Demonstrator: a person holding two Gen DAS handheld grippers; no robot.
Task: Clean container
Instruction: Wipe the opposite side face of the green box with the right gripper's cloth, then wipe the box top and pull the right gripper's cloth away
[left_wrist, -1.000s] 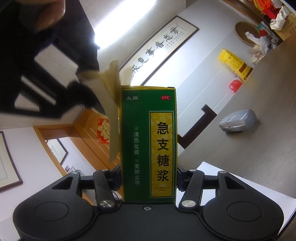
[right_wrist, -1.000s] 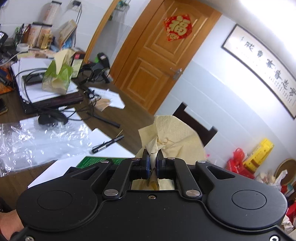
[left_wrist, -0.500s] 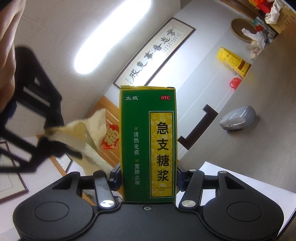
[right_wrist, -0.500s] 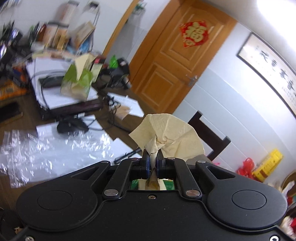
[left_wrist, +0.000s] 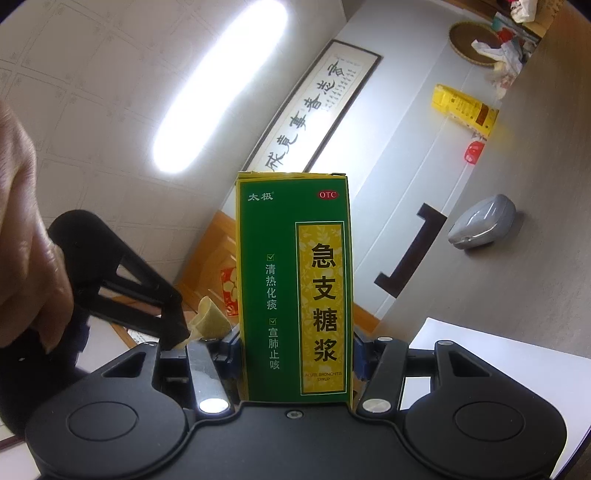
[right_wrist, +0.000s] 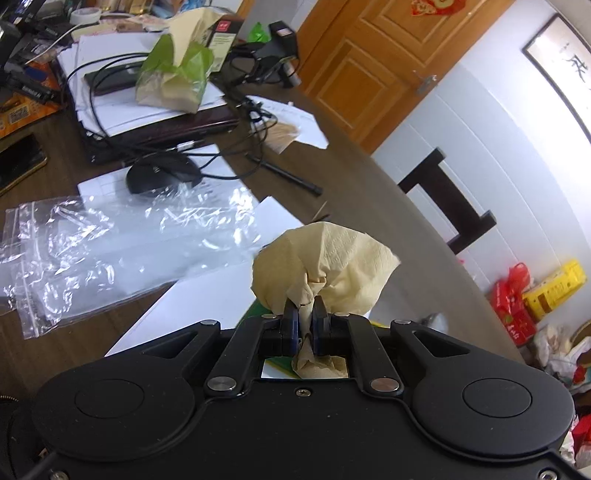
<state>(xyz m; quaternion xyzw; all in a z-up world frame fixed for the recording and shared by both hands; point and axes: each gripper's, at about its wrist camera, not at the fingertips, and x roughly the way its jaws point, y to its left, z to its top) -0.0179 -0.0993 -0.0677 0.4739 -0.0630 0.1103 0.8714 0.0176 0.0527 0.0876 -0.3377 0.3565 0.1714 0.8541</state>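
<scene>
My left gripper (left_wrist: 294, 347) is shut on a green and yellow medicine box (left_wrist: 293, 284), held upright and tilted up toward the ceiling. My right gripper (right_wrist: 304, 314) is shut on a crumpled beige tissue (right_wrist: 325, 266). In the left wrist view the right gripper (left_wrist: 173, 325) comes in from the left, held by a hand (left_wrist: 22, 236). There its tissue (left_wrist: 208, 321) sits low beside the box's left side; whether it touches the box I cannot tell. A strip of the green box (right_wrist: 255, 317) shows under the tissue in the right wrist view.
White paper (right_wrist: 207, 299) and clear plastic bags (right_wrist: 110, 243) lie on the brown desk (right_wrist: 351, 184). Behind them are cables, a black mouse (right_wrist: 162, 175), a laptop and a green tissue pack (right_wrist: 173, 74). A grey case (left_wrist: 484, 223) rests on the desk; a dark chair (right_wrist: 447, 199) stands beyond.
The right gripper with the tissue has come down along the box's left side, from near its top to near its base. The left gripper has rolled slightly, still holding the box.
</scene>
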